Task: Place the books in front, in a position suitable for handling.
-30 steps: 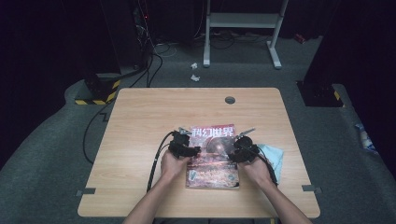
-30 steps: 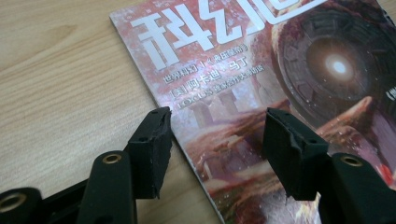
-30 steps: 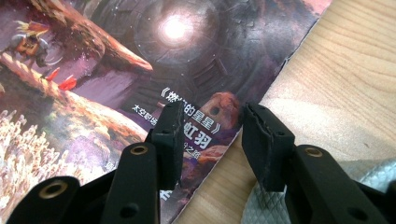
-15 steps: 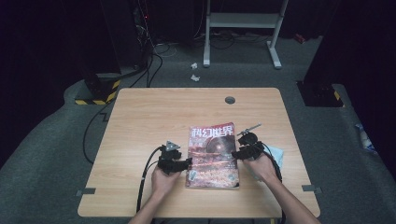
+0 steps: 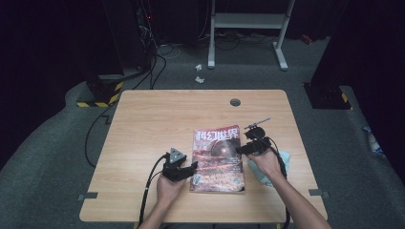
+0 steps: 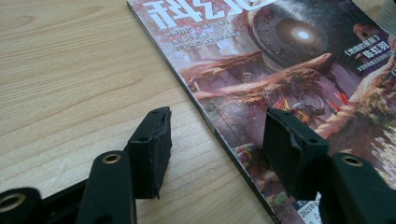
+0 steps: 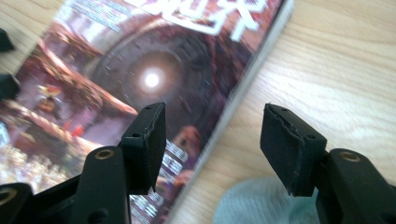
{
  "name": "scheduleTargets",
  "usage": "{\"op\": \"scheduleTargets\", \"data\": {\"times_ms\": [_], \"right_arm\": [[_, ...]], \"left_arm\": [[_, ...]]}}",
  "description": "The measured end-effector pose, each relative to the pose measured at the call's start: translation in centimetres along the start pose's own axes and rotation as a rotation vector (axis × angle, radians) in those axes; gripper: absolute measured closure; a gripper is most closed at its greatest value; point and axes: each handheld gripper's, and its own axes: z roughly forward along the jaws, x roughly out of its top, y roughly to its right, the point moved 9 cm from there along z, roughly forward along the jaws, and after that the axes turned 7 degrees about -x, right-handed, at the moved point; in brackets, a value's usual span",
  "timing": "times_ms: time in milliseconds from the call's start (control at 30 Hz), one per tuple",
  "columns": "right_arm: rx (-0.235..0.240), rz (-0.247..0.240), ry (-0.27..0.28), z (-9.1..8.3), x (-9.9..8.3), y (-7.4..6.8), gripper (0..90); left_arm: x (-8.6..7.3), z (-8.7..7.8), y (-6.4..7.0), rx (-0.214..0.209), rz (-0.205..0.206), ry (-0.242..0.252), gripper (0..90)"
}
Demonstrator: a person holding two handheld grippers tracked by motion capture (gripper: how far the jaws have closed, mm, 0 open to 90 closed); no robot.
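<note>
Here the magazine (image 5: 218,159) was seen flat between the left tongs (image 5: 192,168) and right tongs (image 5: 240,150); each edge was straddled by gaping, empty jaws.

Wooden table (image 5: 157,119), grey carpet floor (image 5: 57,157), dark room, white metal frame (image 5: 248,21)

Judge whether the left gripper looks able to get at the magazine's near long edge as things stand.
Probably yes. The left gripper is open, its fingers straddling the magazine edge, one over the table, one over the cover; nothing lies between.
</note>
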Motion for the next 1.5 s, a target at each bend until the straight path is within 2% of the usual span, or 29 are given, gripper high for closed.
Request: {"op": "scheduleTargets", "data": {"times_ms": [100, 167, 267, 467, 567, 667, 733, 1000, 1200, 1400, 1500], "right_arm": [[0.011, -0.014, -0.034, 0.1, 0.7, -0.5, 46.2], [0.005, 0.002, -0.052, 0.4, 0.9, -0.9, 48.0], [0.027, 0.040, -0.134, 1.4, 0.7, -0.9, 49.6], [0.021, 0.101, -0.194, 2.8, 0.5, -0.4, 49.8], [0.022, 0.098, -0.215, 3.2, 0.4, -0.5, 49.8], [0.021, 0.099, -0.242, 3.6, 0.2, -0.5, 49.8], [0.026, 0.116, -0.249, 3.8, 0.3, -0.6, 49.7], [0.017, 0.125, -0.245, 3.6, 0.4, -0.7, 53.3], [0.074, 0.162, -0.217, 2.9, 0.7, -1.1, 57.5], [0.089, 0.128, -0.205, 2.2, 0.4, -1.7, 58.1], [0.120, 0.137, -0.200, 1.8, 0.2, -2.0, 58.6]], "left_arm": [[0.0, 0.0, 0.0, -0.002, 0.005, 0.000, 42.0], [0.0, 0.0, 0.1, -0.004, 0.013, -0.002, 42.0], [0.0, 0.1, 0.3, -0.012, 0.013, -0.001, 42.0], [0.0, 0.3, 0.9, -0.054, 0.042, -0.009, 44.4], [0.0, 0.4, 1.5, -0.088, 0.070, -0.014, 46.3], [-0.1, 0.4, 1.6, -0.093, 0.070, -0.015, 46.5], [-0.1, 0.4, 1.7, -0.093, 0.065, -0.014, 46.5], [-0.1, 0.4, 1.7, -0.092, 0.072, -0.014, 46.2], [-0.1, 0.5, 1.7, -0.091, 0.073, -0.015, 45.7], [-0.1, 0.5, 1.7, -0.090, 0.073, -0.016, 45.6], [-0.1, 0.5, 1.7, -0.089, 0.073, -0.015, 45.6]]}}
